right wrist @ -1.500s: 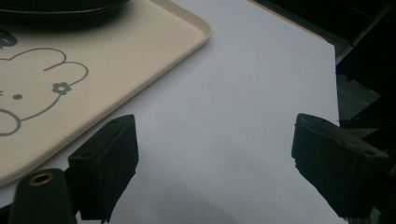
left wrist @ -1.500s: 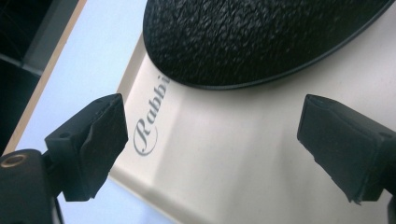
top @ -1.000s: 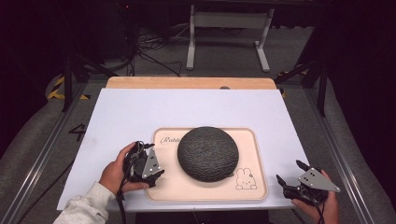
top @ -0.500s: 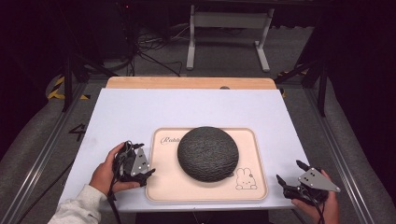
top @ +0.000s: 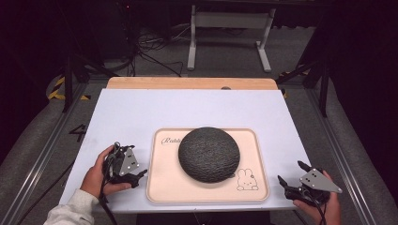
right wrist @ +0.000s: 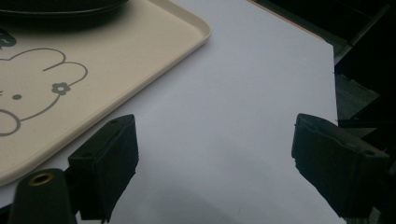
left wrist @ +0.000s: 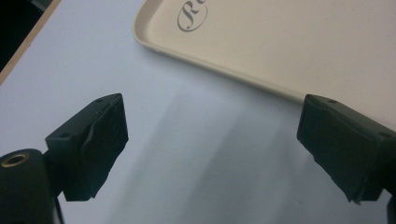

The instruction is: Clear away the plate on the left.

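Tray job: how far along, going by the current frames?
Done: the dark round object sits on the cream tray, touched by neither gripper. In hand: nothing. The left gripper is open beside the tray's left edge, over the white table; the right gripper is open off the tray's right corner. Left: any grasp of tray or object is not yet begun.

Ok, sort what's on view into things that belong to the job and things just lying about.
In the job:
- dark round cushion
- cream tray under it
- left tool, open
- right tool, open

Lying about:
- white table cover
- metal stand behind the table
- floor cables
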Motion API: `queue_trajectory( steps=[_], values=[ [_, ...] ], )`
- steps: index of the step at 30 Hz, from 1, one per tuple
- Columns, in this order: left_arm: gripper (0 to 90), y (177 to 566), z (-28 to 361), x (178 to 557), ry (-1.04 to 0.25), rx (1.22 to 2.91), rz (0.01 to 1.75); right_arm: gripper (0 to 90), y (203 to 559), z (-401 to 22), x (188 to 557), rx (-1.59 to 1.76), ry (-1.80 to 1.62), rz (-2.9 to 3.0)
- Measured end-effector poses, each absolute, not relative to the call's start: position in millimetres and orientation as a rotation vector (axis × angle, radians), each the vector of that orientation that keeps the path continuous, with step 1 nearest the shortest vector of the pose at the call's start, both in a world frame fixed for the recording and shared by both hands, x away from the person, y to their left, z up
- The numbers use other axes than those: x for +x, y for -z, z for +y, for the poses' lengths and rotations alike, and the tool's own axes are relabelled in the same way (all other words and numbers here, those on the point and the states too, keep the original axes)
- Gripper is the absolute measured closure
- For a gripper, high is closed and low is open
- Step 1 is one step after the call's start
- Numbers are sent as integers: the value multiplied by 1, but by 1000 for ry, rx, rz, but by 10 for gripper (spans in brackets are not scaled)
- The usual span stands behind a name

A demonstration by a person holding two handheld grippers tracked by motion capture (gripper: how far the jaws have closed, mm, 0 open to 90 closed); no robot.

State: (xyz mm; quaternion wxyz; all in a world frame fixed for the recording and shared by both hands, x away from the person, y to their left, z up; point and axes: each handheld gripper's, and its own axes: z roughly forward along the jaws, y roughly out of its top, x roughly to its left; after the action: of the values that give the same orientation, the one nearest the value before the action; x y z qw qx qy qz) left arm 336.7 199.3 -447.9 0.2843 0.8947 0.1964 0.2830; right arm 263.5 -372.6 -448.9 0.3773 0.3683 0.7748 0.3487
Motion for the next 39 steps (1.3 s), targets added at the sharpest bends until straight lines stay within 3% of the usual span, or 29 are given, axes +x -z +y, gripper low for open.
queue_trajectory(
  steps=[16, 32, 39],
  values=[
    [96, 461, 232, 330, -685, 2322, 653, 149, 449, -373, 264, 942, -888, 1984],
    [99, 466, 266, 313, -534, 2091, 814, 148, 450, -374, 264, 946, -896, 1986],
    [101, 465, 268, 313, -528, 2064, 821, 149, 450, -373, 266, 941, -899, 1988]
  ],
)
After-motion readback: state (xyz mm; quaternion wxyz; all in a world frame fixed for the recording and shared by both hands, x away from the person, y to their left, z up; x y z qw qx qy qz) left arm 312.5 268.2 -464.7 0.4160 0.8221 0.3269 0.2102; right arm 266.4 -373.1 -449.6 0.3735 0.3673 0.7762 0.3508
